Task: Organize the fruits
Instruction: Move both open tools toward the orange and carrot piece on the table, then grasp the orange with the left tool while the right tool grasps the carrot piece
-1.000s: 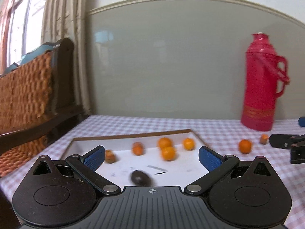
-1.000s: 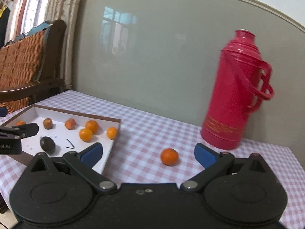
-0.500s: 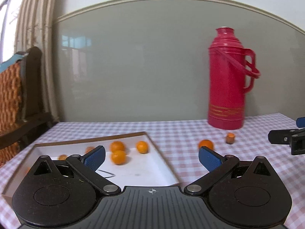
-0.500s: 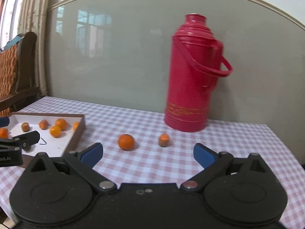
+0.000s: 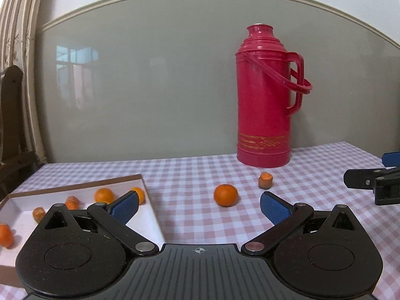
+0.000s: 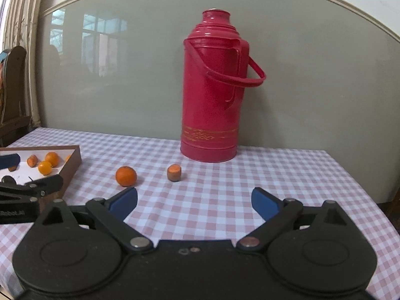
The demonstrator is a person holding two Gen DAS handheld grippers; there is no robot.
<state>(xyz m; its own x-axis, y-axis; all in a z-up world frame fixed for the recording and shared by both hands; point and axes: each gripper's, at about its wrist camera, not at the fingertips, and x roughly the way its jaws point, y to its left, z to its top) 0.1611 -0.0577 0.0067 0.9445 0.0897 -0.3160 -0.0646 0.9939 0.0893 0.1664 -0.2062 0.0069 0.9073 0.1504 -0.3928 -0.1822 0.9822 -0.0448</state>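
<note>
A round orange [image 5: 225, 195] lies on the checked tablecloth, with a small brownish-orange fruit [image 5: 265, 180] to its right; both also show in the right wrist view, the orange [image 6: 126, 175] and the small fruit [image 6: 174, 172]. A white tray with a brown rim [image 5: 75, 187] at the left holds several small orange fruits [image 5: 103, 195]. My left gripper [image 5: 198, 208] is open and empty, just short of the orange. My right gripper [image 6: 194, 202] is open and empty, to the right of both loose fruits.
A tall red thermos [image 5: 266, 102] stands at the back of the table against the grey wall. A dark wooden chair [image 6: 12, 95] stands off the table's left end. The table's right edge [image 6: 360, 187] shows in the right wrist view.
Both grippers have swung right, away from the tray toward the loose fruits and thermos. Both stay open and empty.
</note>
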